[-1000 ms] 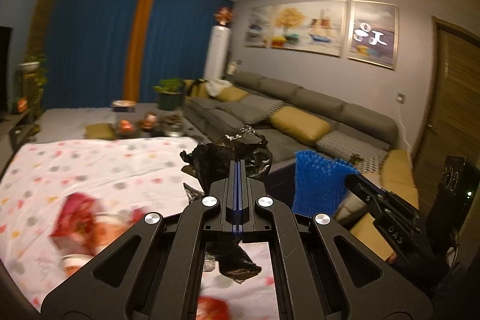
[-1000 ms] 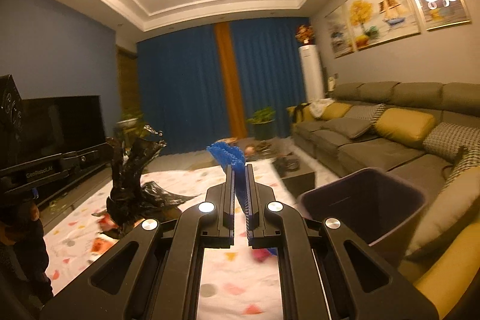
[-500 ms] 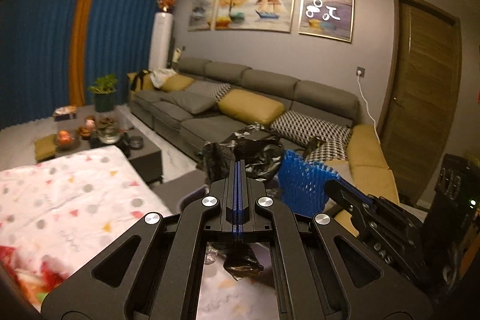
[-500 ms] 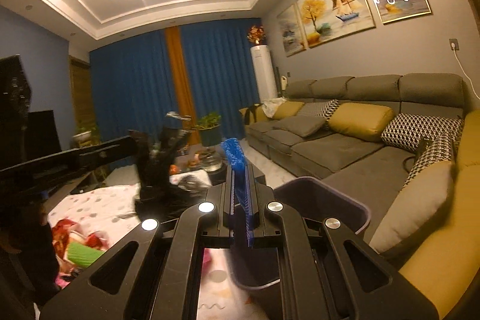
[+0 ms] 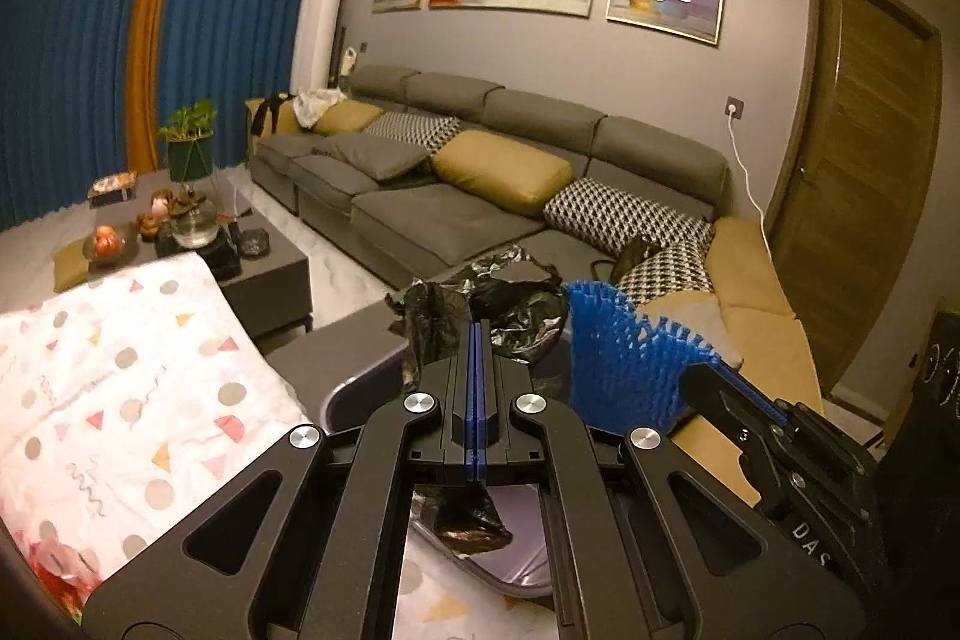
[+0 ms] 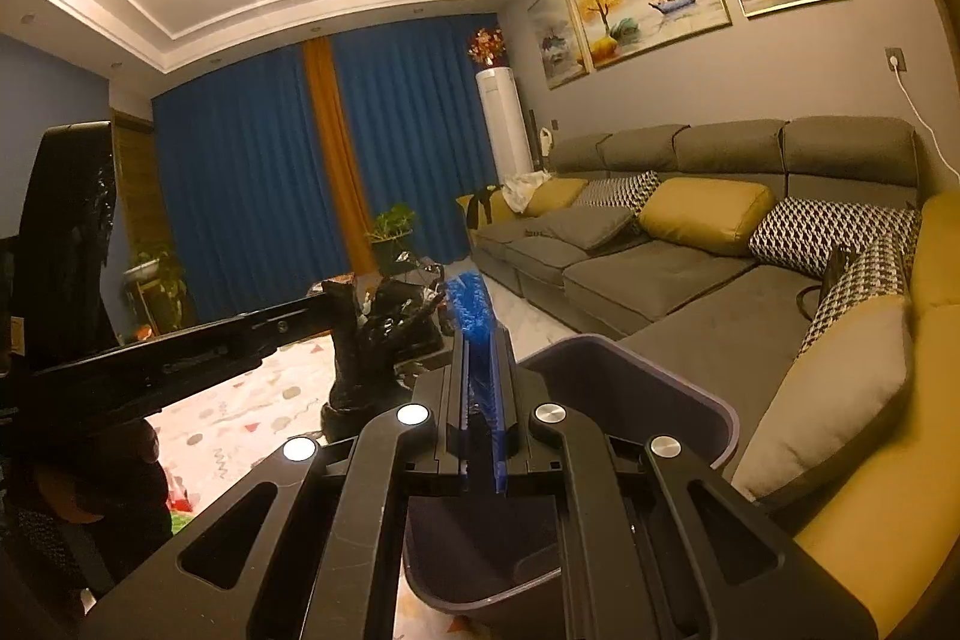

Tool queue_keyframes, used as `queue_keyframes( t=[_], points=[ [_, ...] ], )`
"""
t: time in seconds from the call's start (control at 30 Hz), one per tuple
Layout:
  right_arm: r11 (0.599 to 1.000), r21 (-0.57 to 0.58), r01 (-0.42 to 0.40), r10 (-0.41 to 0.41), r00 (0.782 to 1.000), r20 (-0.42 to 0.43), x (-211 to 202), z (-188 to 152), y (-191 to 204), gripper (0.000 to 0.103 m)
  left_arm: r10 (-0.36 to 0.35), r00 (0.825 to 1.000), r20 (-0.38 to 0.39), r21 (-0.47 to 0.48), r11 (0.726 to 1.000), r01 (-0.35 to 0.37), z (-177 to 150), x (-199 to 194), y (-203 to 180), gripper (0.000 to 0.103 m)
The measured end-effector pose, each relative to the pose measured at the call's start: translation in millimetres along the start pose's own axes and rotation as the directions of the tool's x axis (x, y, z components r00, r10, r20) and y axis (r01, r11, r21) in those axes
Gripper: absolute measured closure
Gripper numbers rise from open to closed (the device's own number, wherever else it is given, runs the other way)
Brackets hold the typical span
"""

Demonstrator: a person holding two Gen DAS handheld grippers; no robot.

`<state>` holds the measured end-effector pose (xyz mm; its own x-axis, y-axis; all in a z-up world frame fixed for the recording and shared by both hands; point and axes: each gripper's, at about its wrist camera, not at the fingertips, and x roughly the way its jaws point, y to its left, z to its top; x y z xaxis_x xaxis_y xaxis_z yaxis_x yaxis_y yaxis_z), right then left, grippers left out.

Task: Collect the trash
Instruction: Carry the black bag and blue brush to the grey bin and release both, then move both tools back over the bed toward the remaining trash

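Note:
My left gripper [image 5: 478, 334] is shut on a crumpled black plastic bag [image 5: 516, 304], which sticks out past the fingertips and hangs below them over the purple bin [image 5: 360, 388]. My right gripper [image 6: 477, 334] is shut on a blue foam net sleeve [image 6: 471, 301] held upright between its pads, right above the purple bin [image 6: 690, 388]. In the left wrist view the blue foam net [image 5: 624, 370] and the right gripper [image 5: 708, 382] show just right of my left fingers. In the right wrist view the left gripper [image 6: 345, 307] with the black bag [image 6: 378, 346] reaches in from the left.
A white patterned cloth [image 5: 120, 370] with red and green wrappers [image 6: 177, 508] covers the low surface left of the bin. A grey sofa [image 5: 480, 196] with yellow and patterned cushions runs behind and to the right. A dark coffee table [image 5: 264, 268] holds bowls and a plant.
Both grippers swung right, away from the patterned cloth, and sank a little. The purple bin now lies directly under both, with the bag and the foam net still held.

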<state>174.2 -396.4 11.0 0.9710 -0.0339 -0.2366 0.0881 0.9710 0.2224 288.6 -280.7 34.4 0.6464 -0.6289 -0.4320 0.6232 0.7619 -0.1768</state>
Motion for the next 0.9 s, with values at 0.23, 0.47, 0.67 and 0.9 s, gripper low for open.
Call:
queue_keyframes(
  t=[0.23, 0.47, 0.67, 0.9],
  points=[
    [1.000, 0.019, 0.010, -0.009, 1.000, -0.020, 9, -4, -8, 0.096, -0.018, 0.999, -0.043, -0.041, 0.999, 0.017, -6, 23, 7, 0.103],
    [0.999, 0.023, 0.032, -0.031, 0.999, -0.035, 15, -10, -10, 0.096, -0.019, 0.997, -0.078, -0.042, 0.999, 0.016, -11, 36, 3, 0.103],
    [0.999, 0.029, 0.045, -0.044, 0.998, -0.050, 21, -11, -12, 0.096, -0.025, 0.995, -0.097, -0.032, 0.999, 0.022, -13, 40, -1, 0.103],
    [0.997, 0.038, 0.066, -0.064, 0.997, -0.041, 18, -9, -13, 0.057, 0.016, 0.996, -0.084, -0.059, 0.998, -0.021, -15, 33, 11, 0.042]
  ],
)
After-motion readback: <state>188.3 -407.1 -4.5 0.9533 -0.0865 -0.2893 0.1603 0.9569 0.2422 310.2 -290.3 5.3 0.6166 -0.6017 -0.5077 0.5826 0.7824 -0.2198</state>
